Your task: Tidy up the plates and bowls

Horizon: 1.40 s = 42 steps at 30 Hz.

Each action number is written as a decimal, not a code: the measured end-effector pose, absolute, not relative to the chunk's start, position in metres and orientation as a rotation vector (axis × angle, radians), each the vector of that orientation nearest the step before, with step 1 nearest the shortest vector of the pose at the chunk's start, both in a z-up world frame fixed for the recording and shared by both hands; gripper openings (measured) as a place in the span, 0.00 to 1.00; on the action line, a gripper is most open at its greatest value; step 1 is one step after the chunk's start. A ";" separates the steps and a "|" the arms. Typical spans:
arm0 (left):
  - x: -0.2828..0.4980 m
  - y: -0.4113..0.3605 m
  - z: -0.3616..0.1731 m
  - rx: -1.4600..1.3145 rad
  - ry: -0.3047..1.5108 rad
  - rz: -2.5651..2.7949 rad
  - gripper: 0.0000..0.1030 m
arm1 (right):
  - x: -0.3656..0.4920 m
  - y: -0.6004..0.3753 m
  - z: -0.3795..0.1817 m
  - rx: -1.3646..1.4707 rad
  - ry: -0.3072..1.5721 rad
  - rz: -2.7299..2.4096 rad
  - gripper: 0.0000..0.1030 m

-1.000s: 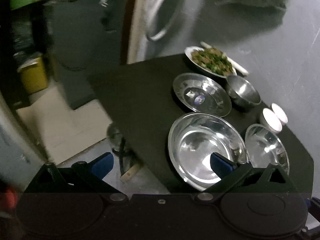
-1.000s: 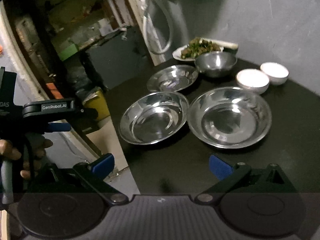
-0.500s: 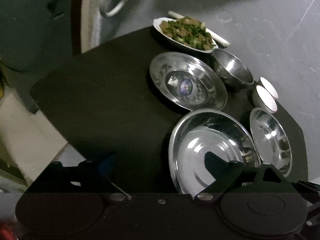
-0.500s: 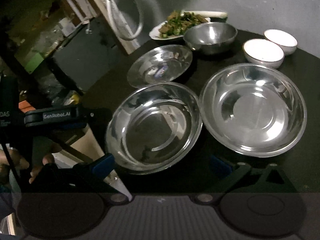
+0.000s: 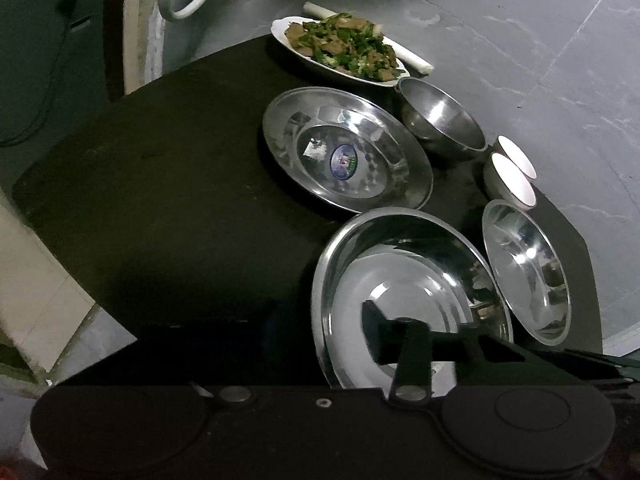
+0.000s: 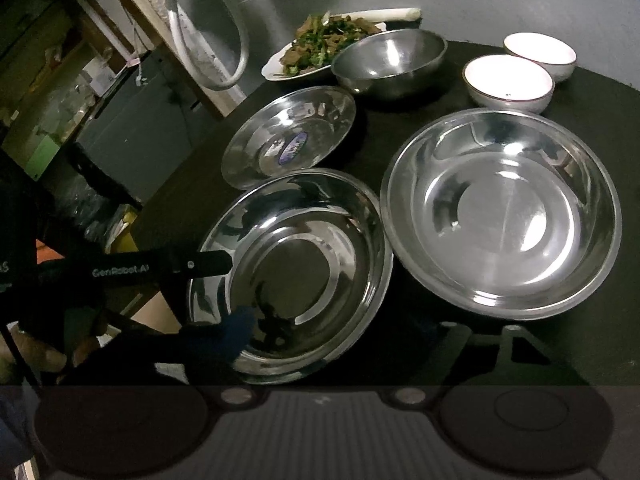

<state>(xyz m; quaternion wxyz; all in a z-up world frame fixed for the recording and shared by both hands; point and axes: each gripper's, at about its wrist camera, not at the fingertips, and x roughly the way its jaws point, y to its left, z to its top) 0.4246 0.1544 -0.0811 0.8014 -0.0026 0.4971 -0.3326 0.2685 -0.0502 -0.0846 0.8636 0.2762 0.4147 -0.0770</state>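
Two wide steel basins sit side by side on the black table [image 5: 160, 200]. My left gripper [image 5: 320, 320] straddles the left rim of the nearer basin [image 5: 408, 276]. One of its fingers [image 5: 376, 328] is inside the basin and the other is outside. Its jaws are closing and do not touch the rim. My right gripper [image 6: 346, 328] straddles the near rim of that same basin [image 6: 292, 272]. It is also closing, with its blue pad inside and a gap still around the metal. The second basin [image 6: 500, 212] lies untouched to the right.
Behind the basins lie a shallow steel plate [image 5: 348, 152] with a sticker, a deep steel bowl [image 5: 440, 120], two white bowls [image 6: 508, 80] and a dish of cooked greens [image 5: 340, 46]. The table ends at a grey wall on the right, and a hand holds the left gripper.
Both grippers dropped towards the table and came in over the nearer basin. Their jaws narrowed from wide open and now sit on either side of its rim.
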 end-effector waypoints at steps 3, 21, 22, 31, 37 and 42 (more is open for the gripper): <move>0.425 0.155 -0.082 -0.015 1.075 -0.729 0.28 | 0.271 -0.051 -0.087 0.587 0.873 -0.175 0.58; 0.414 0.179 -0.074 -0.023 1.028 -0.731 0.10 | 0.269 -0.044 -0.086 0.524 0.888 -0.191 0.22; 0.414 0.181 -0.075 -0.025 1.028 -0.728 0.10 | 0.269 -0.043 -0.085 0.518 0.887 -0.182 0.22; 0.401 0.192 -0.060 -0.047 0.940 -0.752 0.10 | 0.267 -0.037 -0.077 0.470 0.860 -0.141 0.22; 0.393 0.183 -0.045 -0.054 0.869 -0.776 0.10 | 0.255 -0.042 -0.066 0.451 0.792 -0.132 0.22; 0.388 0.163 -0.036 -0.056 0.835 -0.813 0.10 | 0.241 -0.054 -0.056 0.448 0.736 -0.157 0.22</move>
